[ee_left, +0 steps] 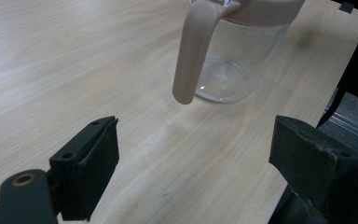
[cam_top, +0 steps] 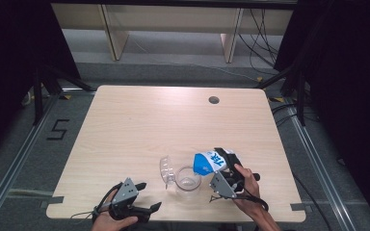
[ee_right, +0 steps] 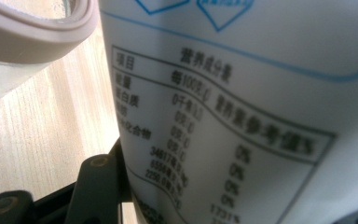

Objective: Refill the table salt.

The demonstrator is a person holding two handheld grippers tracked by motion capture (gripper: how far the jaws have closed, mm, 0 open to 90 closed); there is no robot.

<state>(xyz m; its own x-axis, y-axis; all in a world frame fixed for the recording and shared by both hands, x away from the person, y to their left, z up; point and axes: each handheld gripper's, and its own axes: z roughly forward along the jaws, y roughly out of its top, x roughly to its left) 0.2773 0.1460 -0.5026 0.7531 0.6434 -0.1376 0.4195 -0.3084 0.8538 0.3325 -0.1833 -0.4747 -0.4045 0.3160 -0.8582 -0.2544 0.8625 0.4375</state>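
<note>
Right gripper [cam_top: 225, 169] jaws around tilted pouch [cam_top: 210, 162], top toward pitcher [cam_top: 188, 178].

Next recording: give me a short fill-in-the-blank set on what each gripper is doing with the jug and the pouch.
1. The right gripper is shut on the white and blue printed pouch, which is tilted over the clear glass jug with the ____ rim.
2. The left gripper stands ____, with nothing between its jaws.
3. The jug's handle points toward the ____ gripper.
4. The jug stands on the light wooden ____.

Missing words: beige; open; left; table
</note>
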